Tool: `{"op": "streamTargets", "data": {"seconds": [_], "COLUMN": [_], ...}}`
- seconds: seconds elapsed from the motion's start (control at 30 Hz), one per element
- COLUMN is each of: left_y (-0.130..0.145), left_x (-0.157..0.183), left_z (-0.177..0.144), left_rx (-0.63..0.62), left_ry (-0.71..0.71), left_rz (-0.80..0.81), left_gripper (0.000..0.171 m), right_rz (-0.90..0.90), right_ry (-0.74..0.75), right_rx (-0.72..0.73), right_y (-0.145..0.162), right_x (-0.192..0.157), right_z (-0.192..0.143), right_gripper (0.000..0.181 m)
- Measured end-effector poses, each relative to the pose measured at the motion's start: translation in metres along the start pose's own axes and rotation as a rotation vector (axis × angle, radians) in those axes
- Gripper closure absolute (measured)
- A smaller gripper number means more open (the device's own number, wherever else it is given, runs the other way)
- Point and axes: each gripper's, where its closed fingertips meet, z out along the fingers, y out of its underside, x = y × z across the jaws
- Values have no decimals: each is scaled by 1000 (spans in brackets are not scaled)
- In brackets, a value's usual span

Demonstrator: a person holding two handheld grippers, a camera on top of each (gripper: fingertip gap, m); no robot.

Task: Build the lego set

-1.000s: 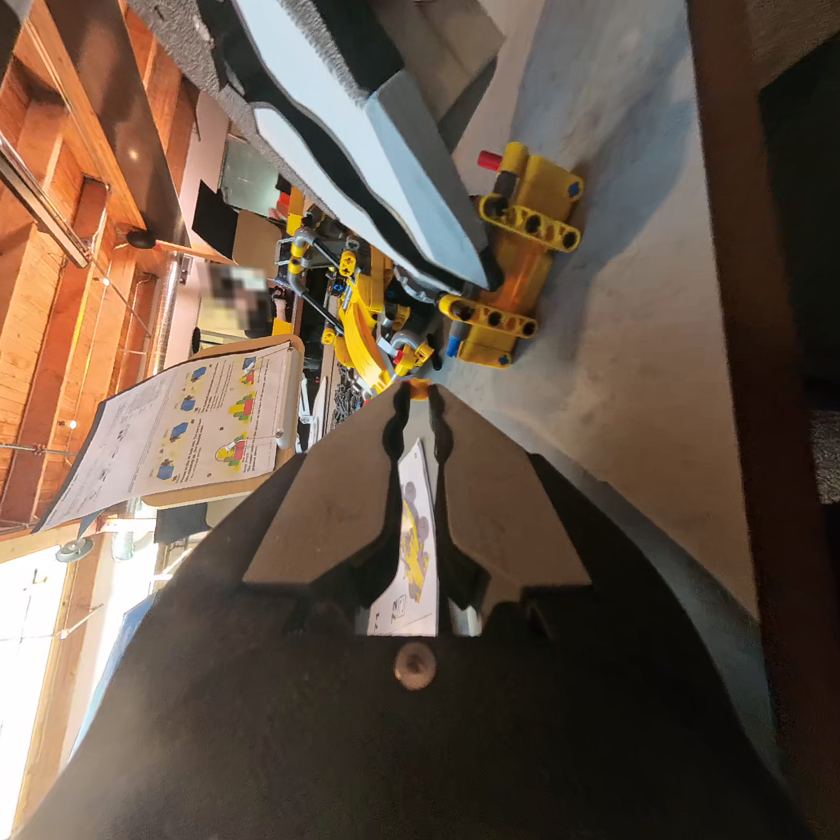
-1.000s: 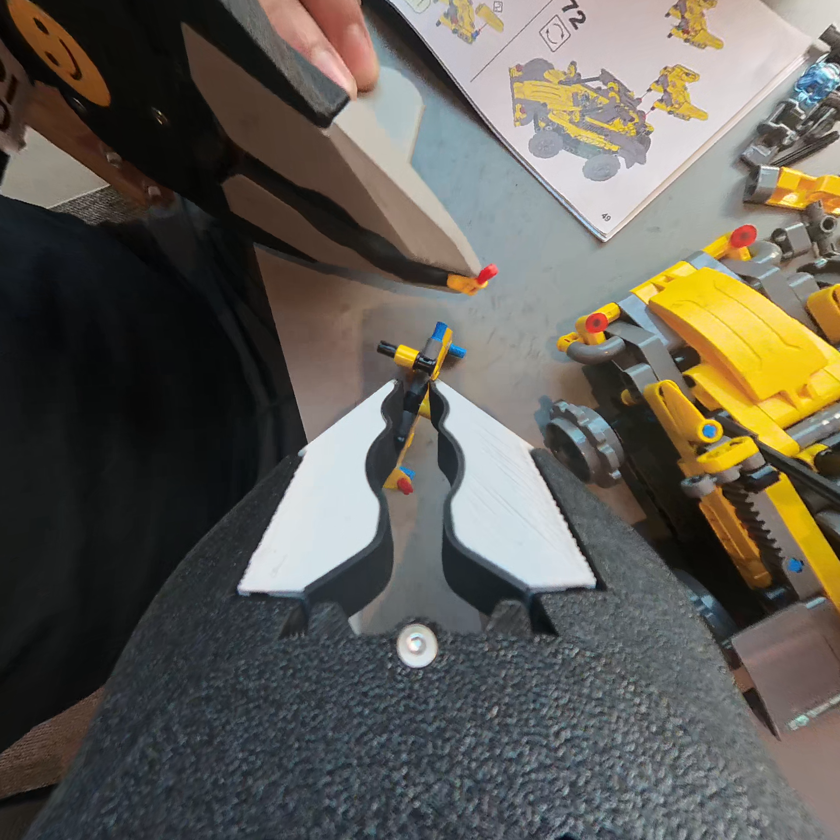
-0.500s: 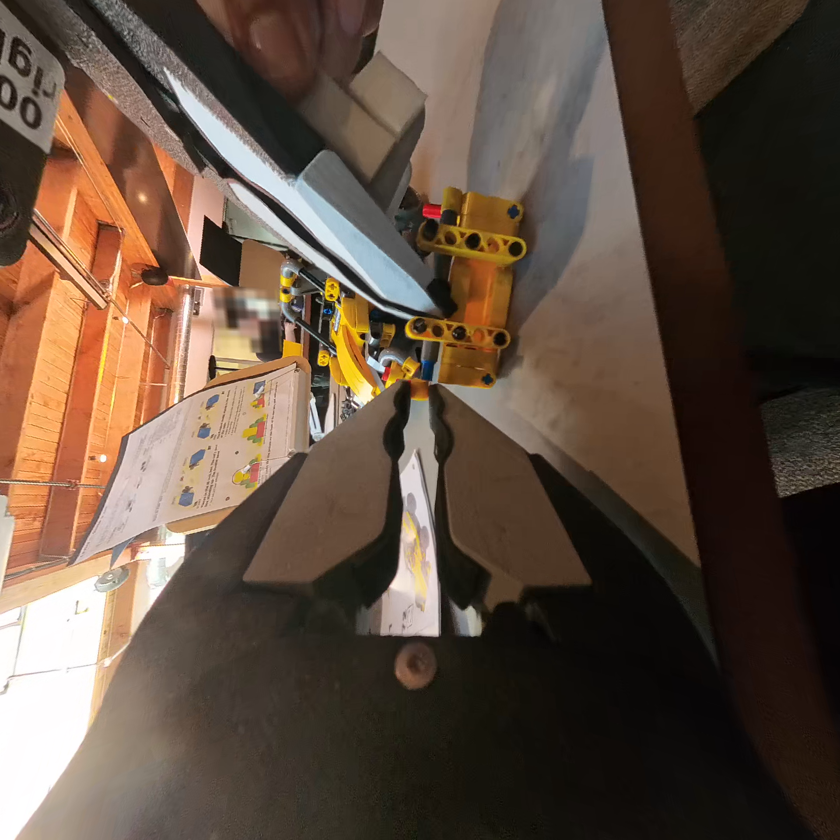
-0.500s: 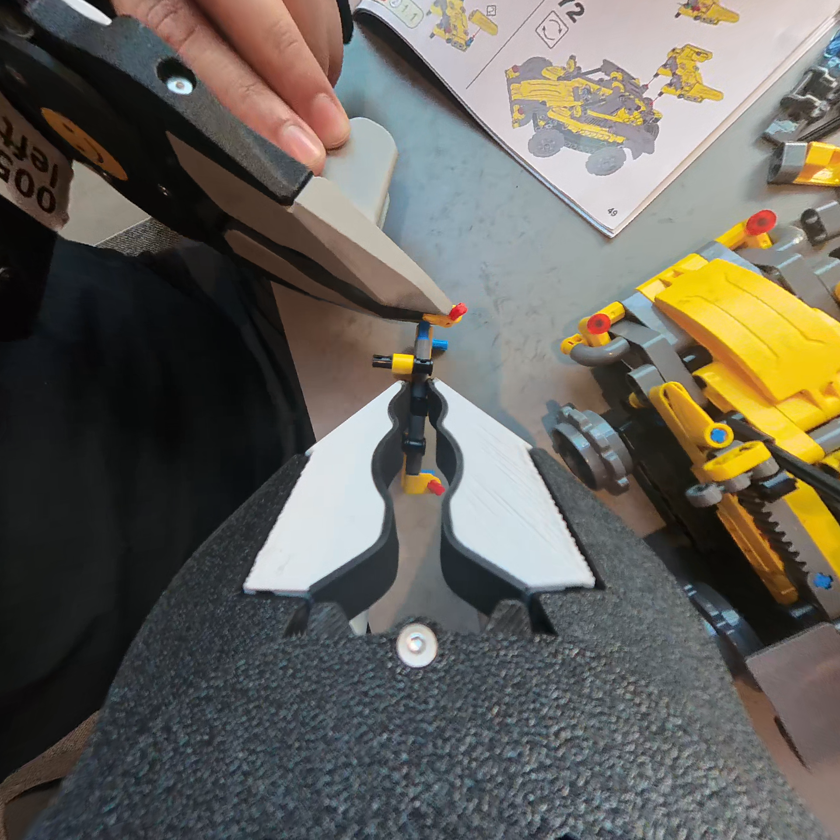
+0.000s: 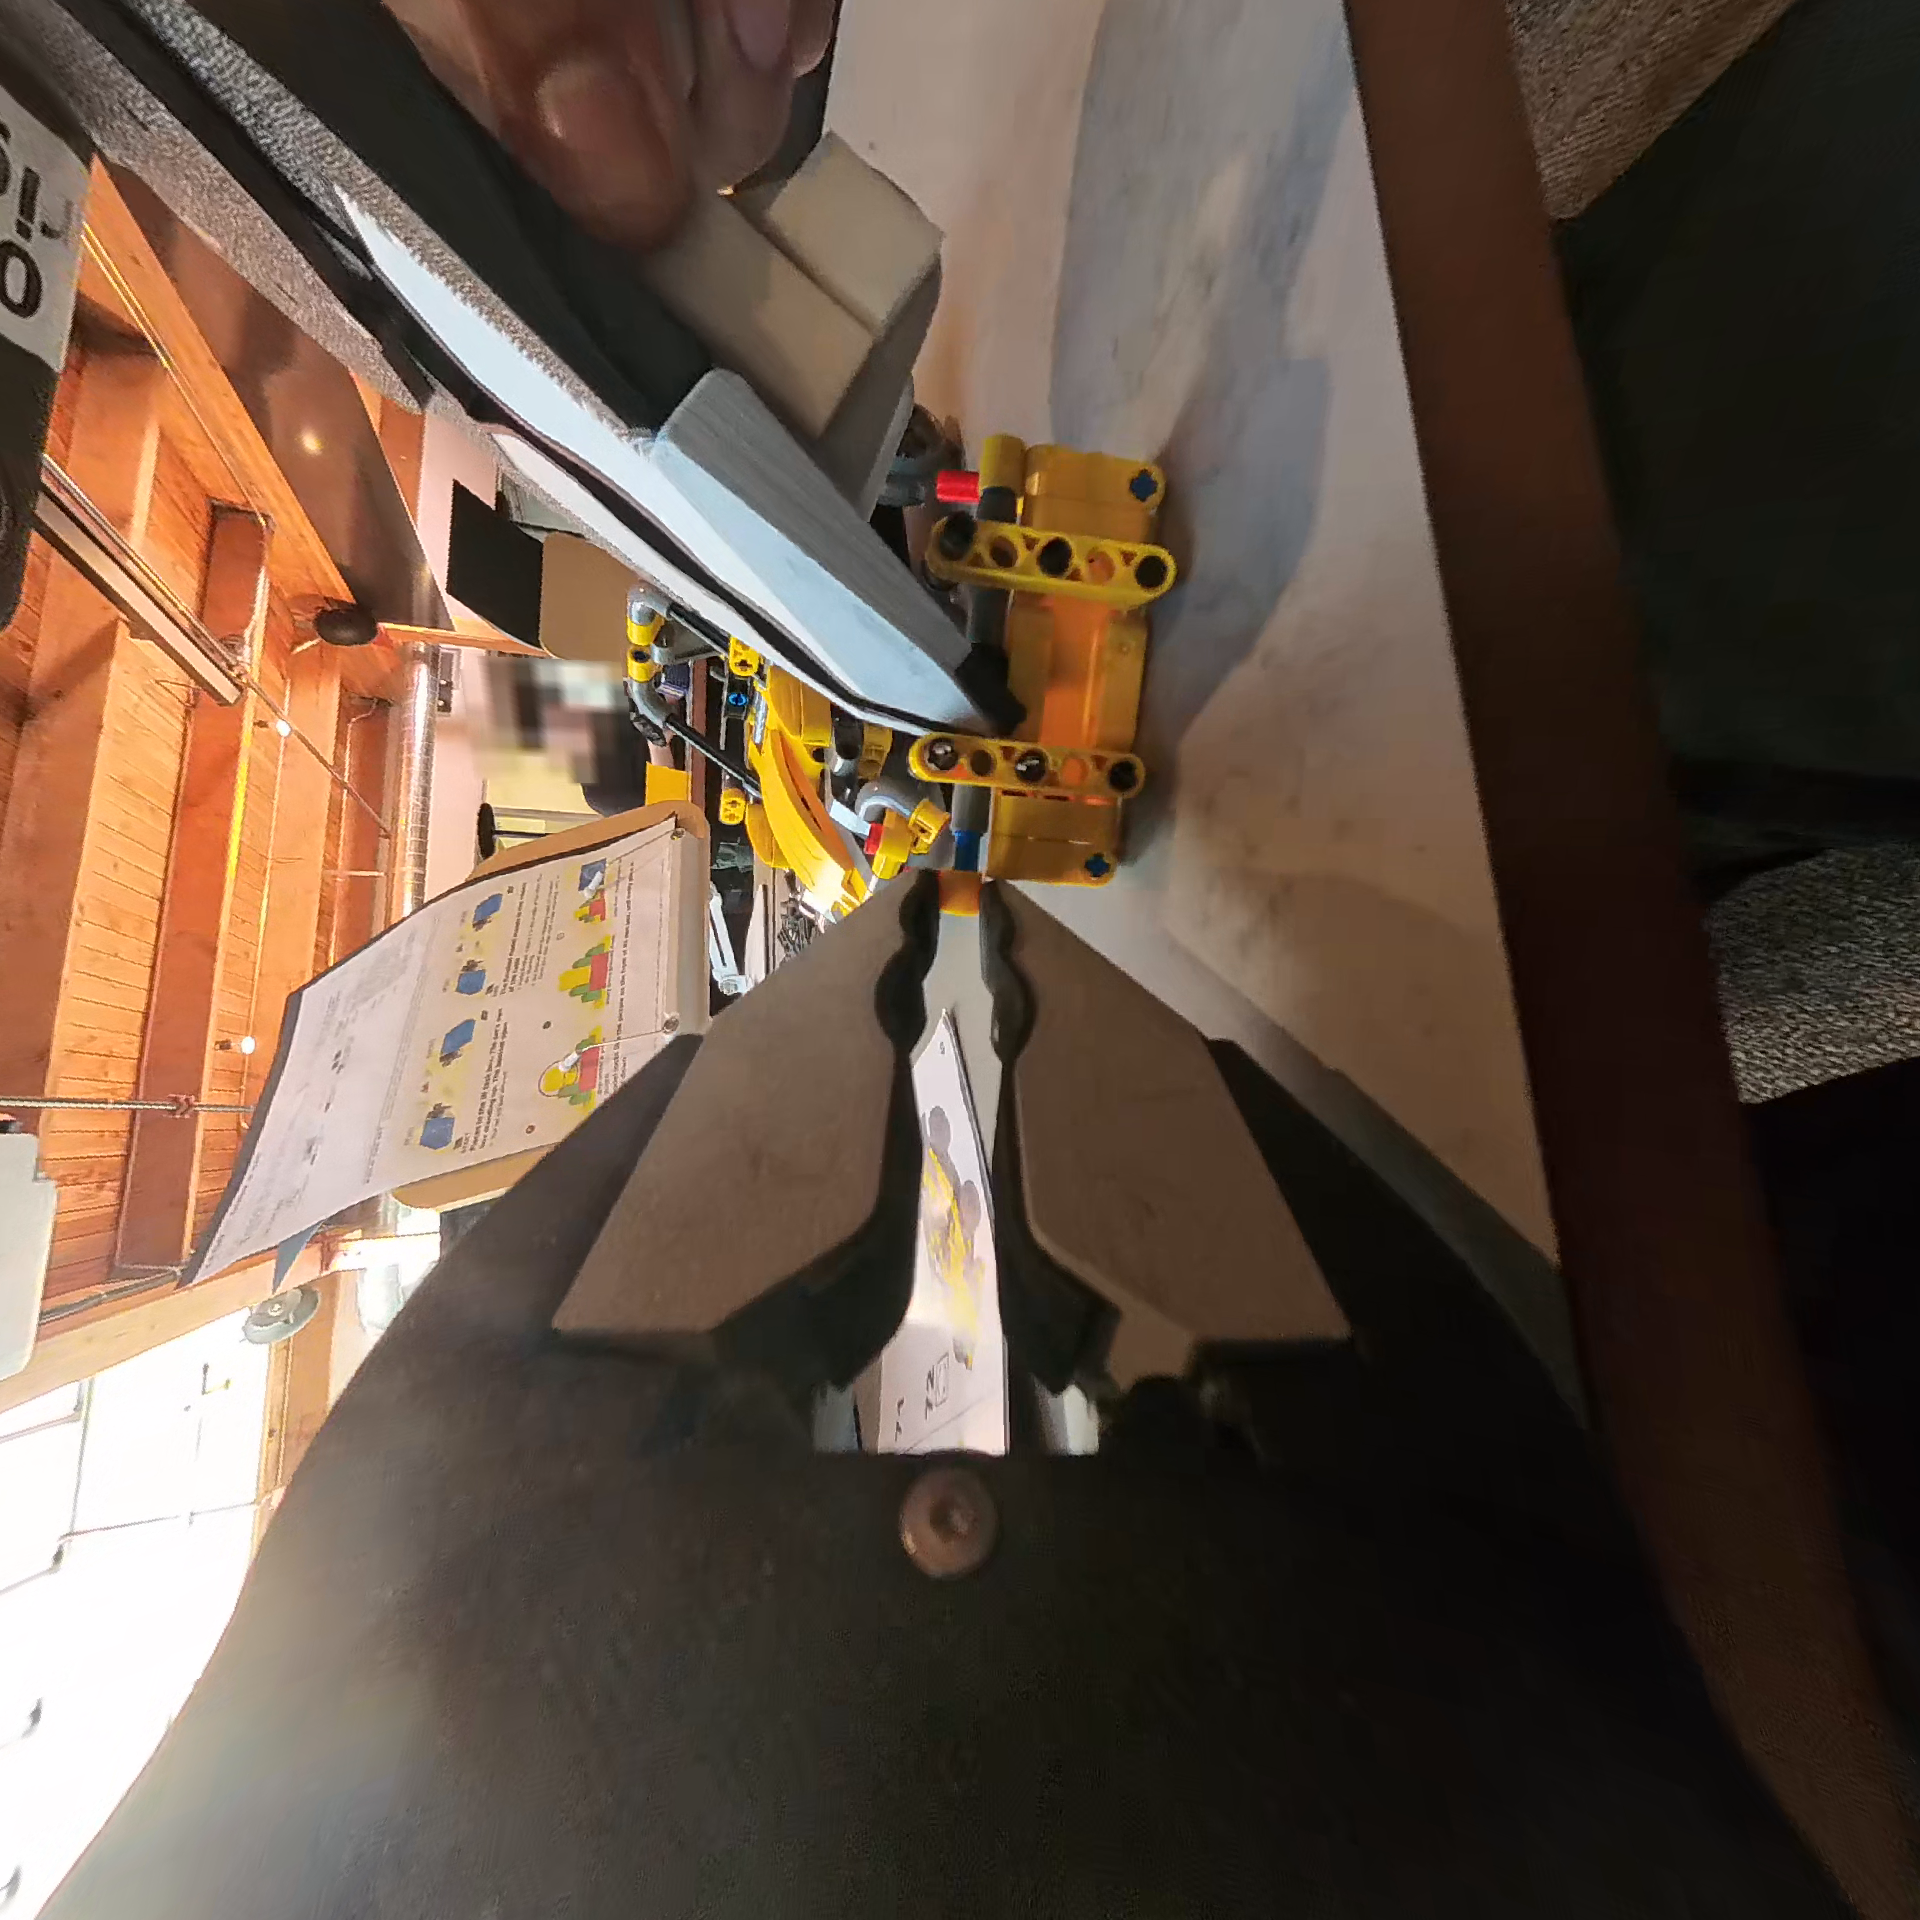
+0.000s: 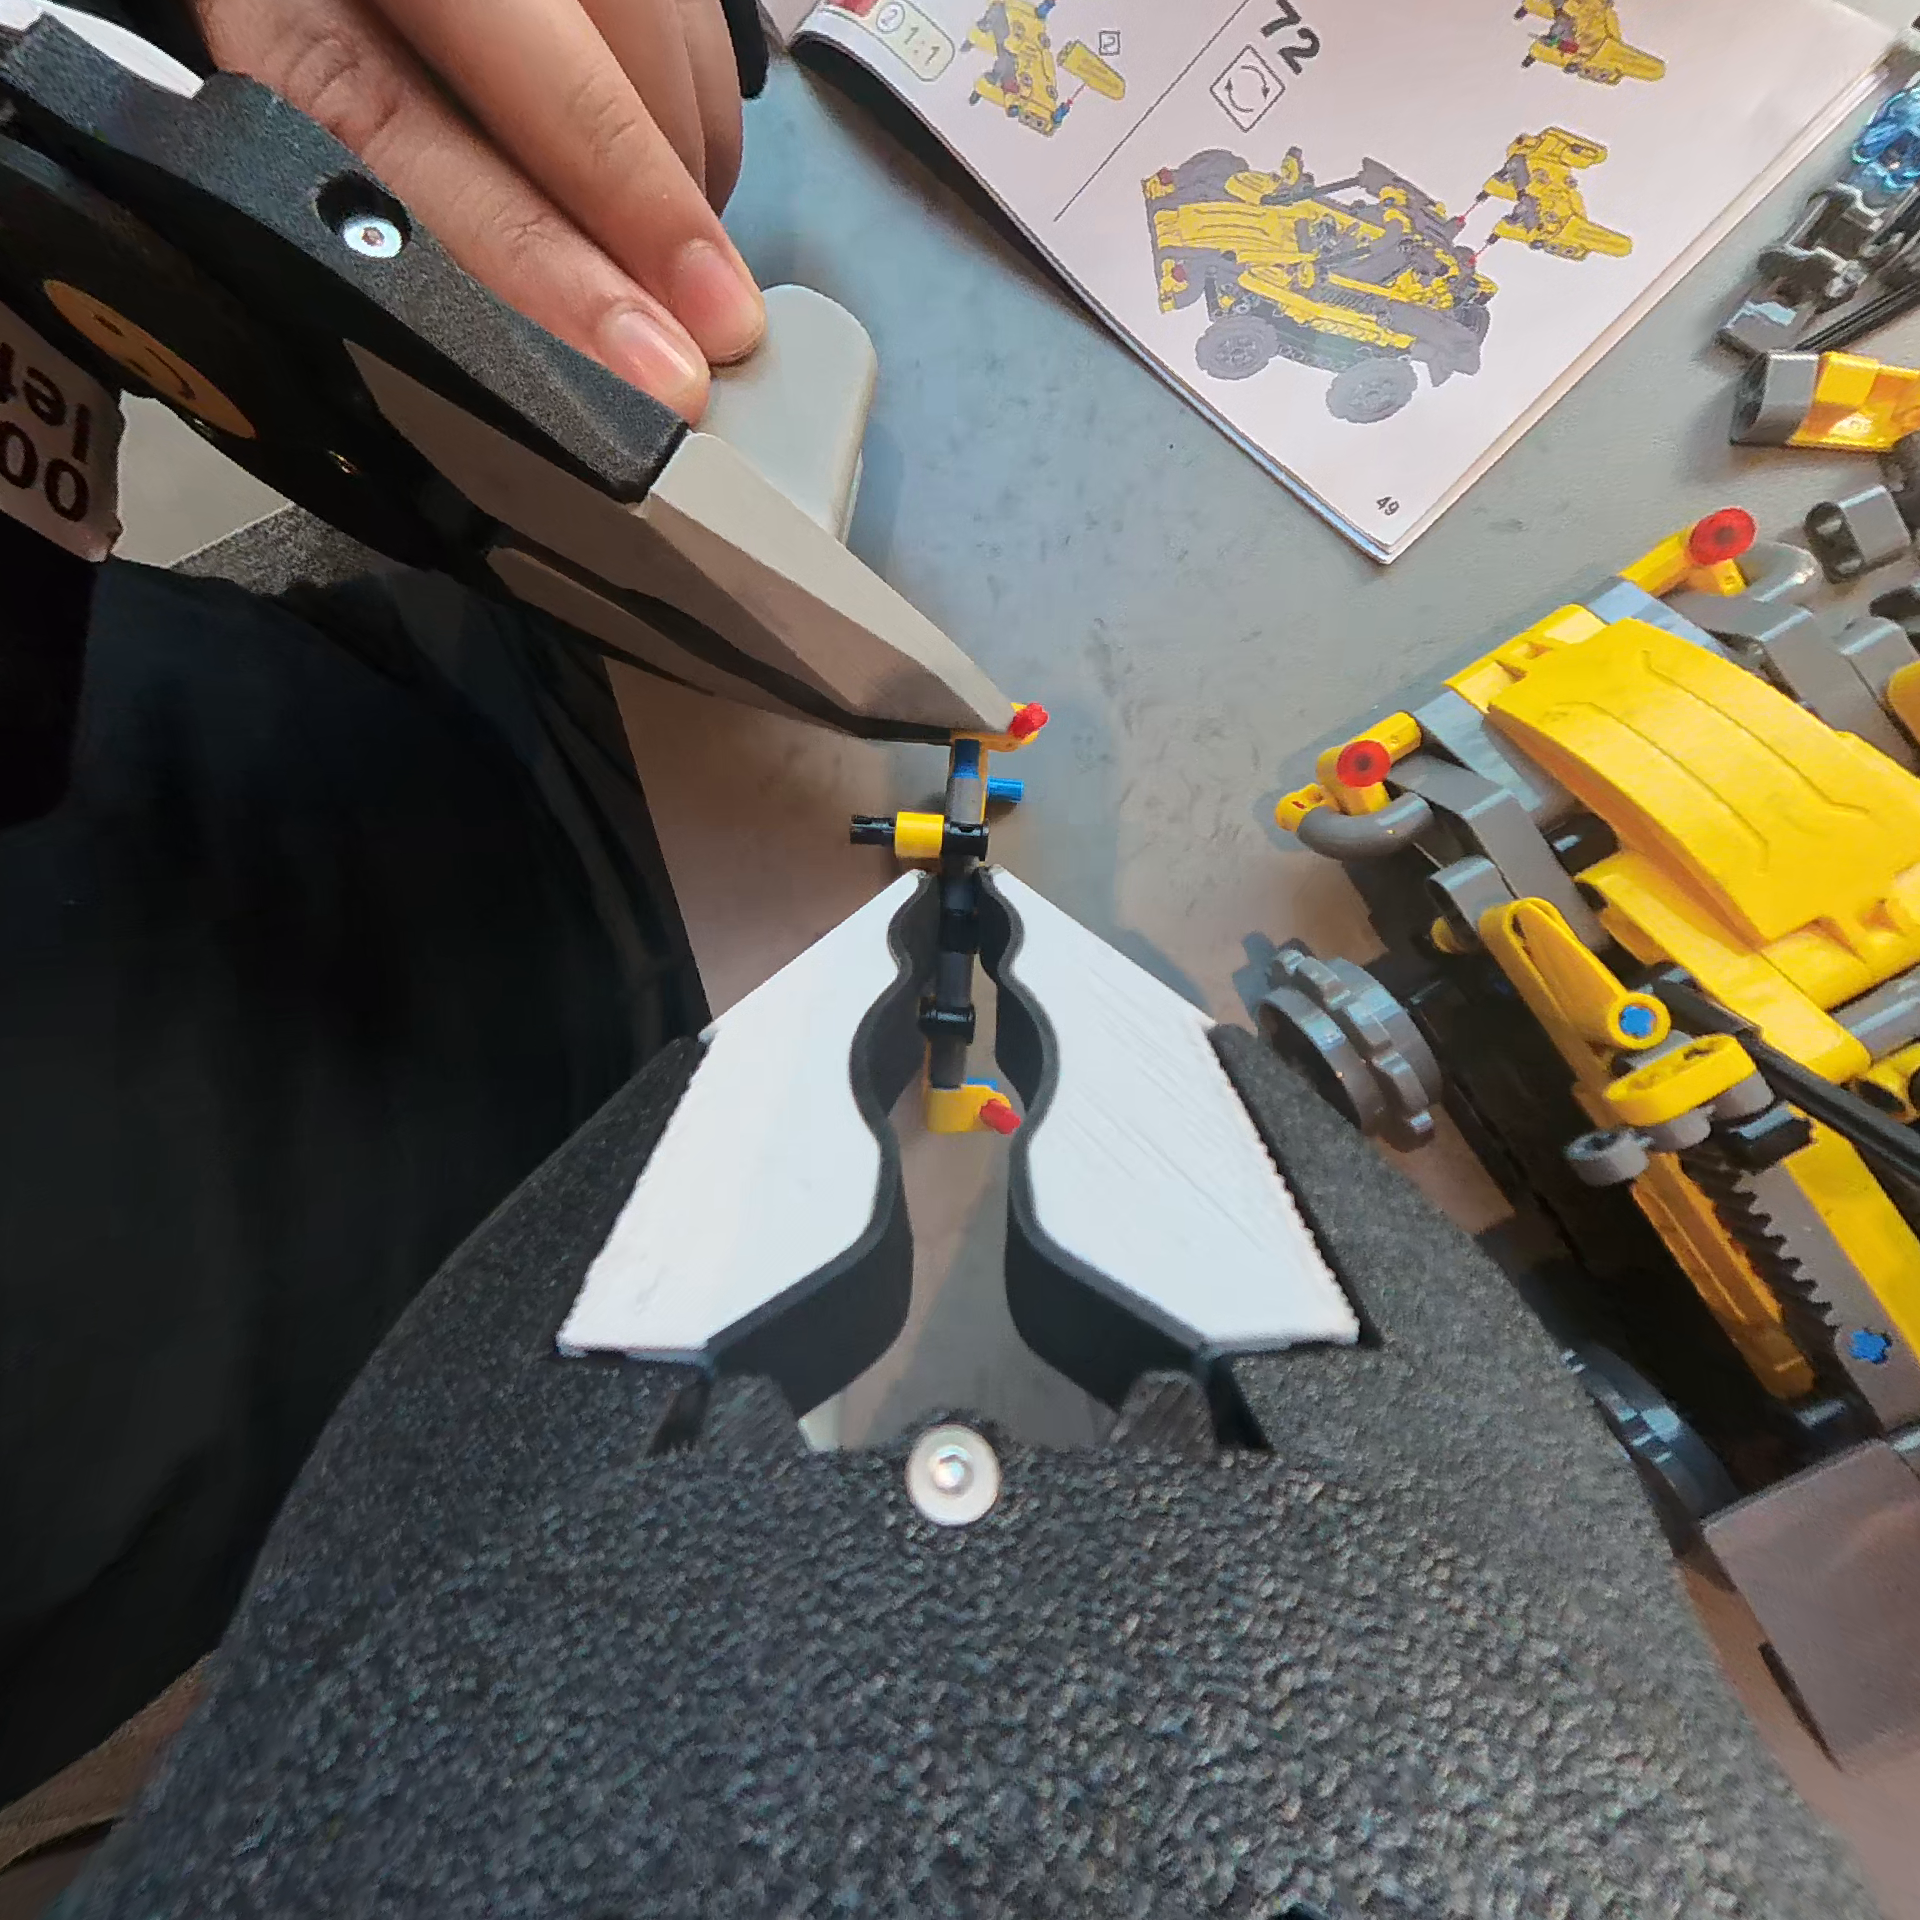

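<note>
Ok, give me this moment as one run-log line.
left gripper: shut on small yellow connector | right gripper: shut on yellow panel subassembly | both parts touching | yellow vehicle model beside

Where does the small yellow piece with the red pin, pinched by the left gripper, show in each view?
Left wrist view: yellow piece at centre, between that gripper's fingertips.
Right wrist view: upper middle, yellow piece at the left gripper tip.
Shared landmark: yellow toy truck.

Yellow, grey and black on grey
The toy vehicle (image 6: 1662, 831) is yellow with grey and black parts and red pins; the booklet (image 6: 1351, 208) is white; the table (image 6: 1091, 520) is mottled grey.
</note>
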Motion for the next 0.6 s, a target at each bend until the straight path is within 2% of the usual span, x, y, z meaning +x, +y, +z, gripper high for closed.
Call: {"op": "streamTargets", "data": {"seconds": [0.2, 0.33, 0.6], "left_y": [-1, 0, 0], "left_x": [2, 0, 1], "left_z": [-2, 0, -1], "left_rx": [9, -40, -73], "left_ry": [34, -34, -33], "left_rz": [-30, 94, 73], "left_gripper": [168, 168, 170], "right_rz": [-32, -29, -78], "right_ry": [-22, -15, 18], "right_rx": [41, 49, 47], "right_y": [-2, -2, -3], "right_x": [-1, 0, -1], "right_z": [1, 1, 2], "right_gripper": [175, 175, 175]}}
